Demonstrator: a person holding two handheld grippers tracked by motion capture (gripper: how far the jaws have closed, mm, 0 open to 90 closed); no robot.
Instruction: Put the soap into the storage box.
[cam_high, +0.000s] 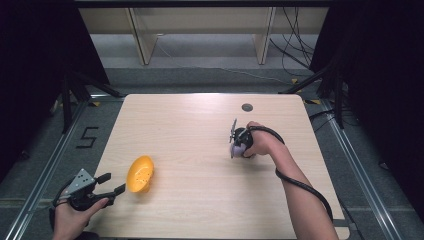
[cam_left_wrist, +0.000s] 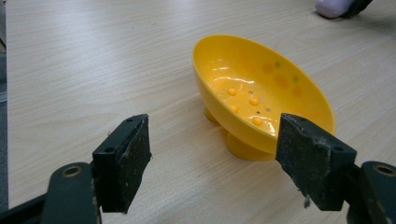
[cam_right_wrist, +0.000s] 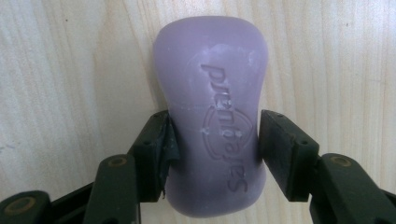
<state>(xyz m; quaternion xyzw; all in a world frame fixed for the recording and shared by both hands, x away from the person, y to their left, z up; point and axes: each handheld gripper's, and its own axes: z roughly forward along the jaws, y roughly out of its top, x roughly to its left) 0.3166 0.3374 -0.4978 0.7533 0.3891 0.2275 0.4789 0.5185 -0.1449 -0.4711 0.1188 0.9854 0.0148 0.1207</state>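
Jaws of the right gripper (cam_right_wrist: 214, 149) clamp a purple soap bar (cam_right_wrist: 212, 116); left gripper (cam_left_wrist: 212, 158) gapes before a yellow dish (cam_left_wrist: 261, 93).

Wooden table (cam_high: 200, 200) with round grommet (cam_high: 247, 107) — shelving (cam_high: 145, 40) and cables (cam_high: 295, 45) beyond

Left gripper (cam_left_wrist: 212, 158) jaws spread wide; right gripper (cam_right_wrist: 212, 149) apparently clamped, pointing down.
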